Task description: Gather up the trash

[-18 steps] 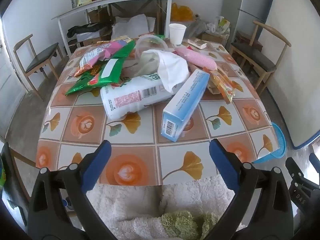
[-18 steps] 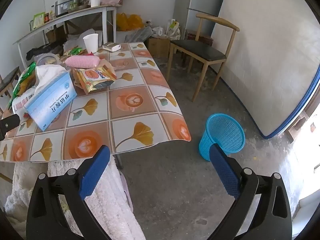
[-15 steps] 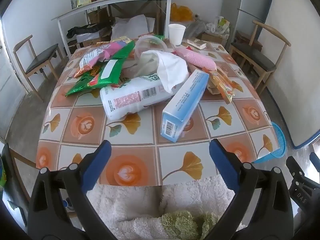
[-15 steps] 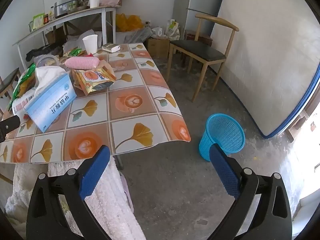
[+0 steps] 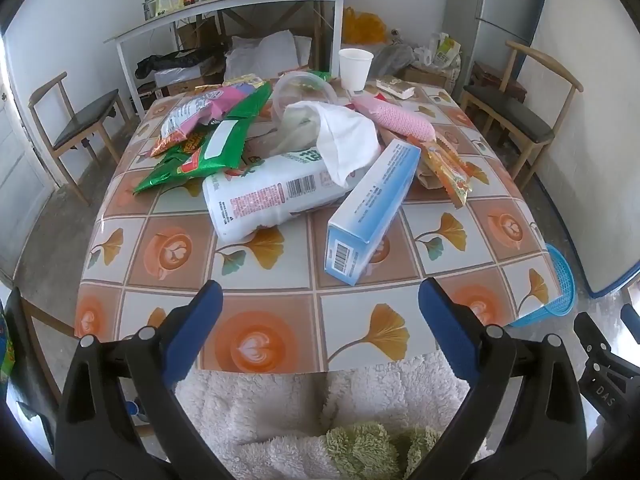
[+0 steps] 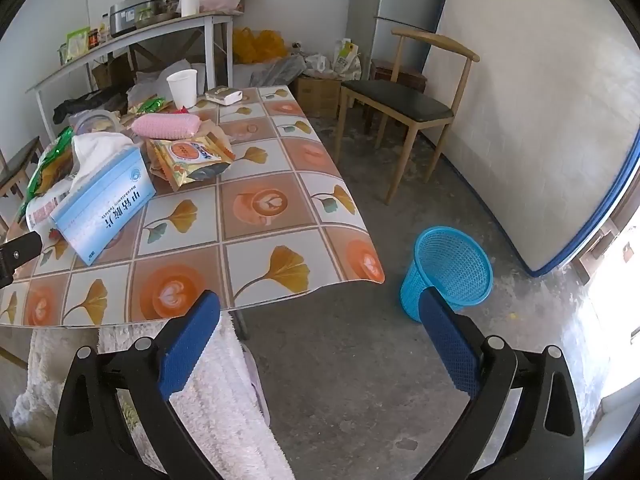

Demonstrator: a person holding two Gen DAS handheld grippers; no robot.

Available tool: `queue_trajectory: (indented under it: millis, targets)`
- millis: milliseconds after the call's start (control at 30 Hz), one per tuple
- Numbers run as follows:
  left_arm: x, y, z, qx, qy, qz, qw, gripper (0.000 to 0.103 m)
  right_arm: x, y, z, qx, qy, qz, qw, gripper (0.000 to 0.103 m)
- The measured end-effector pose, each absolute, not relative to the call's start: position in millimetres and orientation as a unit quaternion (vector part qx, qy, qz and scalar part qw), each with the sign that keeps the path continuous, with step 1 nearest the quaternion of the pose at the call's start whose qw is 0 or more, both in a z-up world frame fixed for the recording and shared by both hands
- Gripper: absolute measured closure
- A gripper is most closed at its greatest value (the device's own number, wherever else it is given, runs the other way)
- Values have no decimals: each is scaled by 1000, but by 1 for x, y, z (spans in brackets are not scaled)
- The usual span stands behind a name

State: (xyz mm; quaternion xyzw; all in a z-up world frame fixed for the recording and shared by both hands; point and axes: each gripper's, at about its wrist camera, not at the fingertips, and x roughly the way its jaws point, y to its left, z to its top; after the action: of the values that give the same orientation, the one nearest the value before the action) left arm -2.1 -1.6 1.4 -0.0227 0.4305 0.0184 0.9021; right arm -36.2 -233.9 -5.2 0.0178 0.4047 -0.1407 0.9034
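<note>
One blue-and-white box point(image 5: 372, 204), one white bottle point(image 5: 264, 196) lying flat, one white tissue point(image 5: 344, 136), one pink roll point(image 5: 400, 120), one paper cup point(image 5: 355, 69) and several snack wrappers point(image 5: 208, 148) cluttered the far half of the counter point(image 5: 256, 332); its near edge lay bare. One blue wastebasket point(image 6: 452, 268) stood on the concrete floor off the counter's right near corner. Two wooden chairs showed, one on each side. Left tongs point(image 5: 316, 300) and right tongs point(image 6: 318, 312) both gaped wide, released, grasping nothing.

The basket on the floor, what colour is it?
The basket is bright blue mesh. The right wrist view shows it best.
</note>
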Motion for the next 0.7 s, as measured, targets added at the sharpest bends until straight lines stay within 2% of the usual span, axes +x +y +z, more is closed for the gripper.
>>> queue_trajectory:
  millis: [700]
  targets:
    - [-1,-1,0,-22,432,18,902,9,-37,-234,-6,19,405,-140,903,6]
